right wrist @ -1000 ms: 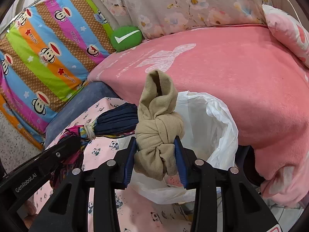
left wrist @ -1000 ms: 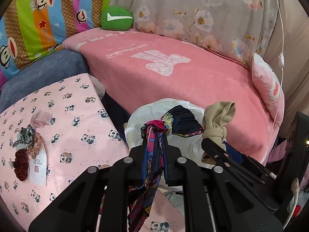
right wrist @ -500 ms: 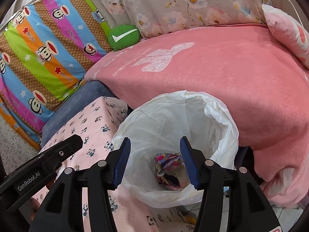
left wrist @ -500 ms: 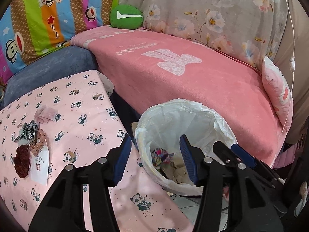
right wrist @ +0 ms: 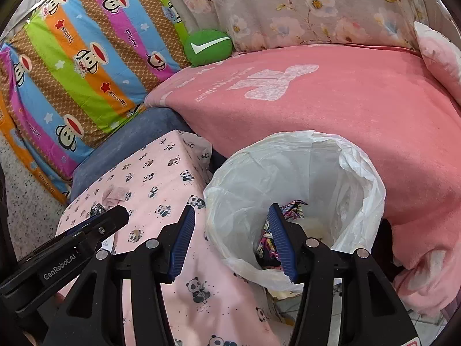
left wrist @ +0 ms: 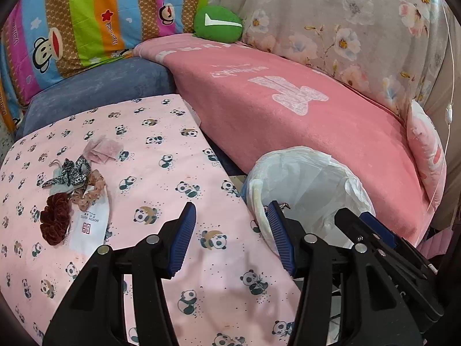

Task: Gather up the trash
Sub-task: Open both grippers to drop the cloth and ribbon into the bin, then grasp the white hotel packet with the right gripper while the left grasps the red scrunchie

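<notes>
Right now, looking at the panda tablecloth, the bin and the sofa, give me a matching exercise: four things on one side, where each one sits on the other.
Things:
1. dark red scrunchie
2. colourful patterned cloth
3. green check-mark cushion
4. pink tissue

Places:
A. inside the white bin bag
B. on the pink blanket, at the sofa's back
C. on the tablecloth, over a white card
D. on the tablecloth, beyond the scrunchies

Pairs: 1-C, 2-A, 3-B, 4-D
</notes>
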Demonstrator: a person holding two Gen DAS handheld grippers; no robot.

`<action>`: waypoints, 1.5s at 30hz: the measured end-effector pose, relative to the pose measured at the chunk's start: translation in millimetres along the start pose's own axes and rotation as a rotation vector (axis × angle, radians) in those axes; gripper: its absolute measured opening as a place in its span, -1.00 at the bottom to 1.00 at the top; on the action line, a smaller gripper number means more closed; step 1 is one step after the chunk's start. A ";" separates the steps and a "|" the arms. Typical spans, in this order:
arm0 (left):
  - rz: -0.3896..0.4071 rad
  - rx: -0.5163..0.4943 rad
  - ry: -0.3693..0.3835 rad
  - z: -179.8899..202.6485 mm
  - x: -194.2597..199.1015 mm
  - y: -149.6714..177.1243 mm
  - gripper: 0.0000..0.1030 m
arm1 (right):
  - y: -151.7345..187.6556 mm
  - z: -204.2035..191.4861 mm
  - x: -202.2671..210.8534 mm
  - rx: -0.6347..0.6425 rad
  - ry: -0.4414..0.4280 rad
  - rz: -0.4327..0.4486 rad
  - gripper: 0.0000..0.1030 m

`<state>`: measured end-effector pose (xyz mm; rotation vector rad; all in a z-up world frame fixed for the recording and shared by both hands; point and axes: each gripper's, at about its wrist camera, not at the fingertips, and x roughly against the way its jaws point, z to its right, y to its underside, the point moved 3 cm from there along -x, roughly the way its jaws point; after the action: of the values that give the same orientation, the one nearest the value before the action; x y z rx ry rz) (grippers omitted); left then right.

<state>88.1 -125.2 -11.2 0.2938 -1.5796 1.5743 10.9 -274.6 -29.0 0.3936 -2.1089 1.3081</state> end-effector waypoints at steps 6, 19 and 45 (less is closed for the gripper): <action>0.005 0.051 -0.027 -30.9 10.8 5.2 -0.04 | 7.2 -29.6 0.5 0.044 -0.019 -0.011 0.01; 0.006 0.160 -0.092 -100.9 29.2 18.7 0.00 | 27.3 -93.4 -5.0 0.149 -0.068 -0.052 0.01; -0.045 0.387 -0.229 -247.8 28.6 56.1 0.14 | 84.9 -201.8 -62.8 0.298 -0.158 -0.214 0.01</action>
<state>130.5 119.4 -72.5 0.7375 -1.4118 1.8583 82.6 -61.2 -64.3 0.8502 -1.9322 1.5052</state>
